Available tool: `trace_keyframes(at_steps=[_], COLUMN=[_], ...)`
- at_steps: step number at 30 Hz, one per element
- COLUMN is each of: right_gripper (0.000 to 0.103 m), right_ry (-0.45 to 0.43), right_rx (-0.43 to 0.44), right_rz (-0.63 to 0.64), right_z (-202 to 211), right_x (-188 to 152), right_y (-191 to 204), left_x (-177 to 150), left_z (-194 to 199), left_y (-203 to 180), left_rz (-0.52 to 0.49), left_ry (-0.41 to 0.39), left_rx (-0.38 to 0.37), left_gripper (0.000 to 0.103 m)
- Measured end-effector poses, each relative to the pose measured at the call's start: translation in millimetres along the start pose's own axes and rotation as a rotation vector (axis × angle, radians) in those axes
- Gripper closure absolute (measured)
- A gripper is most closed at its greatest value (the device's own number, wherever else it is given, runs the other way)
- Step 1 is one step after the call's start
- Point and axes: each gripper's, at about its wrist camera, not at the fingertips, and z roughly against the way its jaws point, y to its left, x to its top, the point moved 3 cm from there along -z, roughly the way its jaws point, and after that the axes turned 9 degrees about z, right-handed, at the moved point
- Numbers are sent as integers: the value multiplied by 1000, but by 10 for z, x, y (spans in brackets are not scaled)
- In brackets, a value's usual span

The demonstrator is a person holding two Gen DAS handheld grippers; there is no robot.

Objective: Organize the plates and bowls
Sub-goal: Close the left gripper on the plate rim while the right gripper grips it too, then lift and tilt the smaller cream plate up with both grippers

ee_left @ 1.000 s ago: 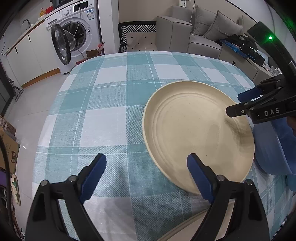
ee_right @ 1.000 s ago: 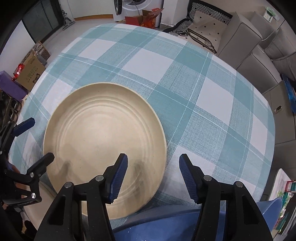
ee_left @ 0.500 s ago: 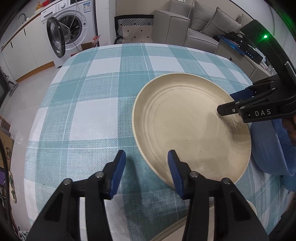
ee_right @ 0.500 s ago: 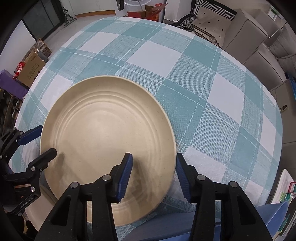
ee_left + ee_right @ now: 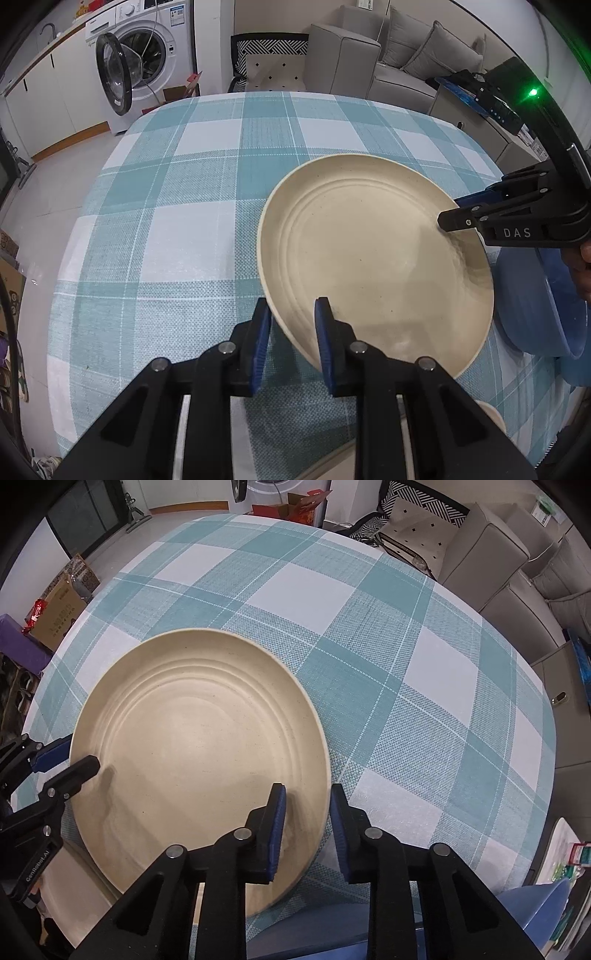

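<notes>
Plate point(image 5: 369, 251) first, as your left wrist camera has it: the big cream dish with ringed ridges lies on the checked worktop point(image 5: 184, 221) toward 3 o'clock of the frame. Your left hand-held gripper point(image 5: 291, 332) has its blue pads narrowed to a small gap that straddles the rim at the plate's 7 o'clock edge, one pad under and outside, one over the inside slope. That near rim looks slightly lifted off the cloth, though you cannot be sure of it from here, nor whether the pads are truly pinching. At 3 o'clock your right hand-held gripper point(image 5: 517, 218) reaches in across the opposite rim. Two grips on opposite edges make sense for a wide, shallow dish that would tip if held from one side. A blue bowl point(image 5: 546, 295) sits just beside the plate at 4 o'clock, probably the next piece to sort.

From your right wrist camera, the plate point(image 5: 199, 760) fills the 8 o'clock half of the view. The right hand-held gripper point(image 5: 306, 812) is also narrow, its pads flanking the rim at the plate's 4 o'clock edge, with a sliver of space visible. The left hand-held gripper point(image 5: 55, 771) enters at 9 o'clock. Another pale rim point(image 5: 74, 893) peeks from under the plate at 7 o'clock, likely the stack it belongs on.
</notes>
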Motion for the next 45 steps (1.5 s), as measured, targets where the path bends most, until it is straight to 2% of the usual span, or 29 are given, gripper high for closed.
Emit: trace_keyframes(at_steps=[15,45], right_gripper=[86,87], right_ry=[-15,-107], right_rx=[-6,-24], right_rz=[-3,-24], right_z=[35,491], right_x=[39,91], right_y=[22,130], left_x=[49,127], left_z=[51,389], left_y=[38,94], left_rz=[16,45], left_ry=[-19,-103], left_rx=[2,-3], left_gripper=[81,82])
